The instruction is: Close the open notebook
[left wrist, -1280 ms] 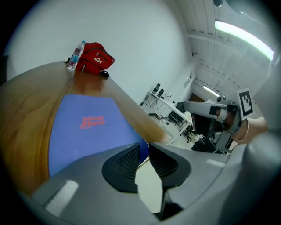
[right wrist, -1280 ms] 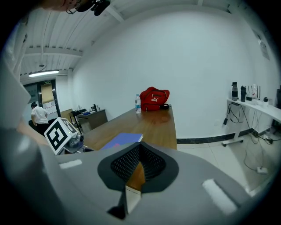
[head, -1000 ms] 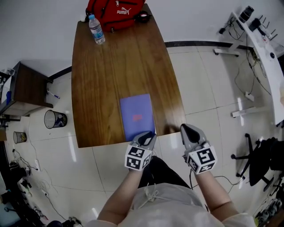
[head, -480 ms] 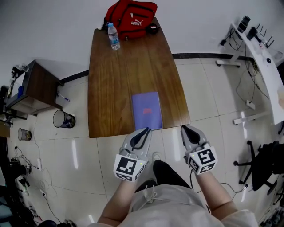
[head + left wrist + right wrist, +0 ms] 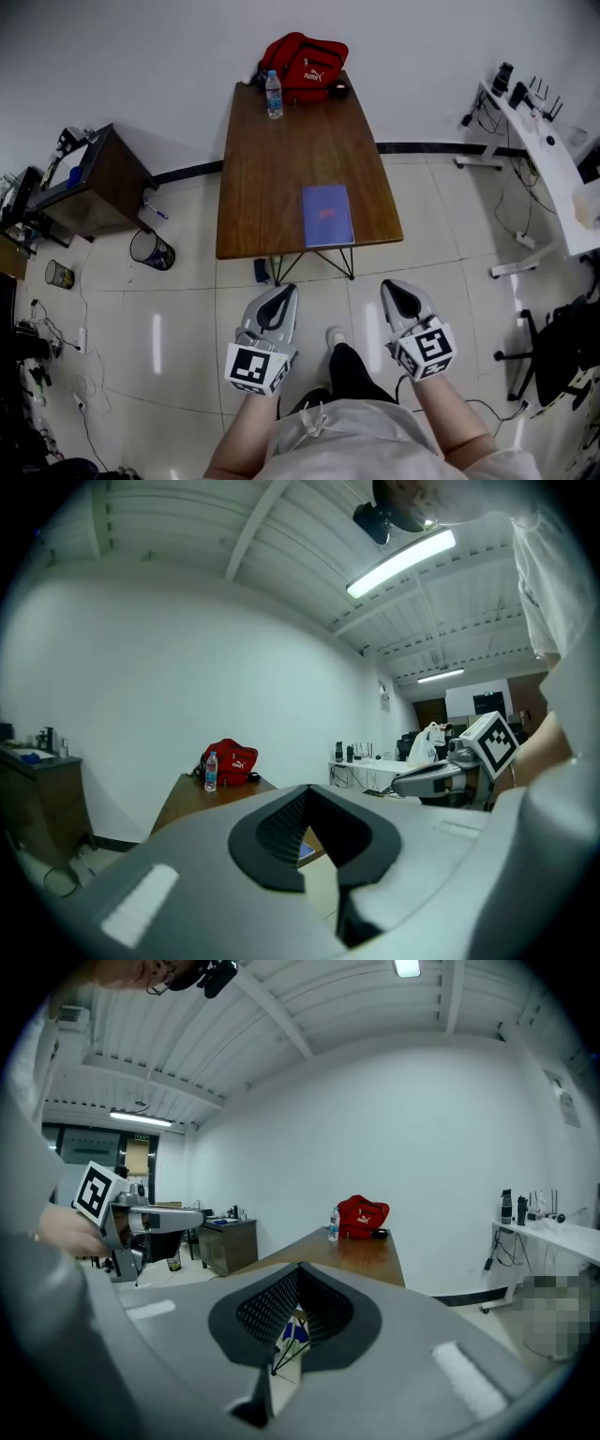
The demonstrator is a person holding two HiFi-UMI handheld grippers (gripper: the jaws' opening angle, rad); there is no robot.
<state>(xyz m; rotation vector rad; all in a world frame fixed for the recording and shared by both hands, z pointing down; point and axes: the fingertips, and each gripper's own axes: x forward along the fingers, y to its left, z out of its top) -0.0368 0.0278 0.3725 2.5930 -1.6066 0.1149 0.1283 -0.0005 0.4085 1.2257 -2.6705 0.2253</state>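
Note:
The purple notebook (image 5: 327,215) lies closed and flat near the front edge of the brown table (image 5: 272,178). Both grippers hang over the tiled floor, well short of the table and touching nothing. My left gripper (image 5: 275,302) is shut and empty; in the left gripper view its jaws (image 5: 305,834) meet, with a sliver of the notebook (image 5: 307,853) showing past them. My right gripper (image 5: 397,294) is level with it to the right. Its jaws (image 5: 286,1333) are together with nothing between them, pointing at the table's near end.
A red bag (image 5: 305,58) and a water bottle (image 5: 274,94) stand at the table's far end. A dark cabinet (image 5: 89,183) and a waste bin (image 5: 153,250) are on the left. At the right are a white desk (image 5: 544,150) and an office chair (image 5: 553,347).
Both grippers have drawn back from the notebook's near edge and risen, so the table now looks farther away. The left gripper's jaws have gone from slightly parted to closed.

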